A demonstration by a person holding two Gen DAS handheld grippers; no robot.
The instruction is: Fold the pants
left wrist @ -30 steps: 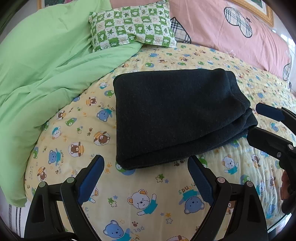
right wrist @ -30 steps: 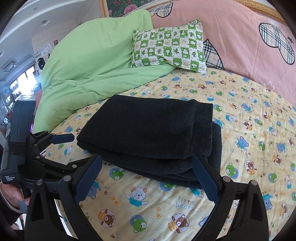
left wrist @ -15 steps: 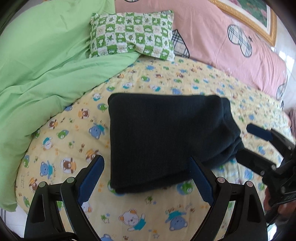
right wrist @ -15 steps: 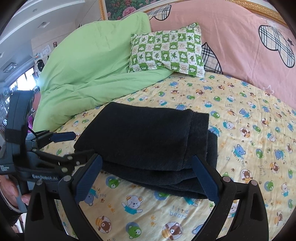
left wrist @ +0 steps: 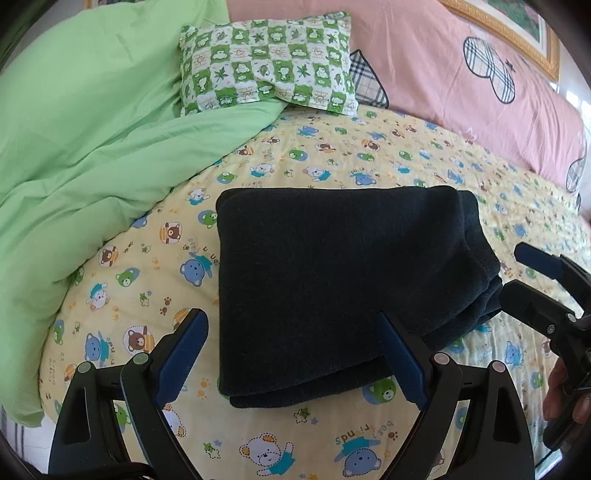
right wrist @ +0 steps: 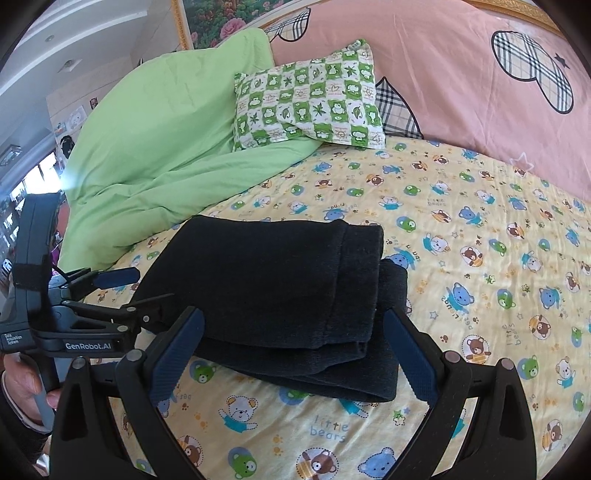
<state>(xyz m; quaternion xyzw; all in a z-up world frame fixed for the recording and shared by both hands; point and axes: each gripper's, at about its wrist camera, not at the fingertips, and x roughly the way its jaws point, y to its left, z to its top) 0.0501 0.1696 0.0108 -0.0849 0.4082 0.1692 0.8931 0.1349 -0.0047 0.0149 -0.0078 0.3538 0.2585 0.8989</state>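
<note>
Though folded, one pants (left wrist: 332,280) bundle.

A green duvet (left wrist: 85,147) lies heaped on the bear-print bed sheet (left wrist: 369,158) — a checked pillow (left wrist: 266,62) rests against the pink headboard (left wrist: 461,74).

One folded pants (left wrist: 332,280), two grippers (left wrist: 291,354) (right wrist: 291,354), one checked pillow (left wrist: 266,62).

The folded pants (left wrist: 332,284) hid the bear-print bedsheet (left wrist: 369,155) beneath them. The green quilt (left wrist: 85,147) ran off the left edge. The framed flower painting (right wrist: 218,20) was cropped at the top.
</note>
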